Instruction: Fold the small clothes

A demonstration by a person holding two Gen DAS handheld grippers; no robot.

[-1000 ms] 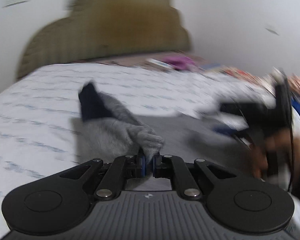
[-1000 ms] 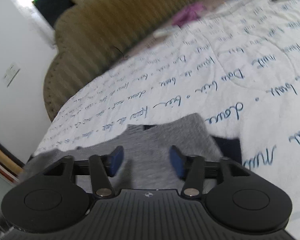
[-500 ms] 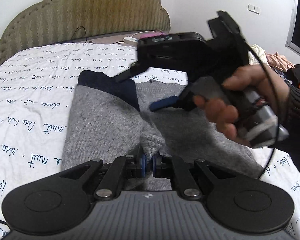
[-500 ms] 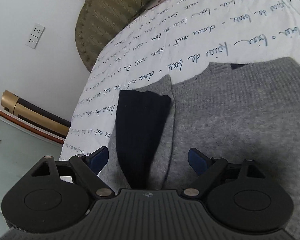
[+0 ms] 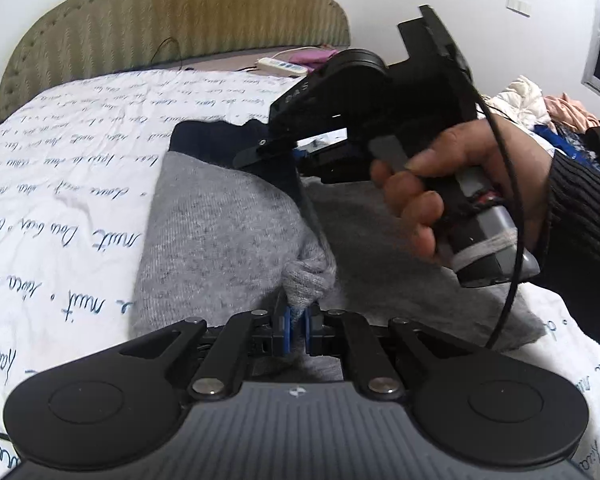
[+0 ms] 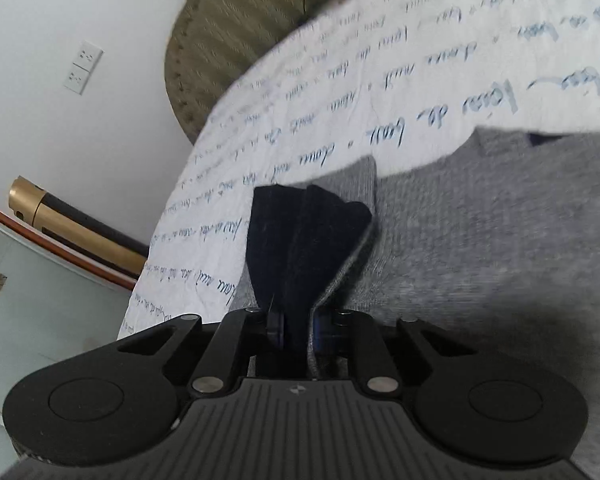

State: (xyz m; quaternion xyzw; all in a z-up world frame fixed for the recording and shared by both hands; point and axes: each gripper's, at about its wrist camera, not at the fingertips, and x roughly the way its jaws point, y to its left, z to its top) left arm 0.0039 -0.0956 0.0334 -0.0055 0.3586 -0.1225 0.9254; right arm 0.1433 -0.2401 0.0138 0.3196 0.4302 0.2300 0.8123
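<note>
A grey knit sweater (image 5: 220, 232) with a navy cuff (image 5: 204, 140) lies on the white bedspread (image 5: 60, 184). My left gripper (image 5: 296, 328) is shut on a bunched grey fold of the sweater near its lower edge. My right gripper (image 6: 298, 330) is shut on the navy cuff (image 6: 304, 248) of the sleeve, which is folded over the grey body (image 6: 480, 240). In the left wrist view the right gripper (image 5: 296, 156) reaches in from the right, held by a hand (image 5: 440, 184), with its tips at the navy cuff.
A padded olive headboard (image 5: 172, 16) stands behind the bed. A power strip (image 5: 280, 65) and a purple item (image 5: 312, 56) lie at the bed head. A pile of clothes (image 5: 540, 108) sits at the right. A wall socket (image 6: 83, 67) and a gold tube (image 6: 72, 224) are left of the bed.
My right gripper was open over the sleeve and has closed on the navy cuff. My left gripper stays shut on the grey fold.
</note>
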